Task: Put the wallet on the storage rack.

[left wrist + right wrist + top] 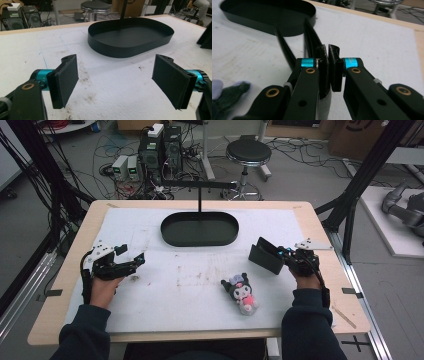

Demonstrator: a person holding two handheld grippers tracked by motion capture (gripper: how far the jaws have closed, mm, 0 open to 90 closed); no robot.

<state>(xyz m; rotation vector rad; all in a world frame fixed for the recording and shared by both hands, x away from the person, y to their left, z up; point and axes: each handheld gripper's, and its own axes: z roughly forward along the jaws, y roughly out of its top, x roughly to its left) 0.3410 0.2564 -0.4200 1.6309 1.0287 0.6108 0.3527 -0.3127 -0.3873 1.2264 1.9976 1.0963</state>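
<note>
So the right tongs [280, 254] are pinching the wall of a small black box [266, 256], which sits tilted on the white mat [200, 290] at the right side of the tabletop [327, 270]. Left tongs [131, 257] are spread wide with nothing between them, hovering low over the mat's left side. A black oval tray [200, 229] with a post rising out of it sits at the far middle. A dark-and-pink plush doll [241, 291] lies near the front, just left of the right hand [305, 281].

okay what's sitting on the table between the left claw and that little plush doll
Nothing: in the high view, only bare, stained white table mat lies between the left claw and the small black-and-pink plush doll.
</note>
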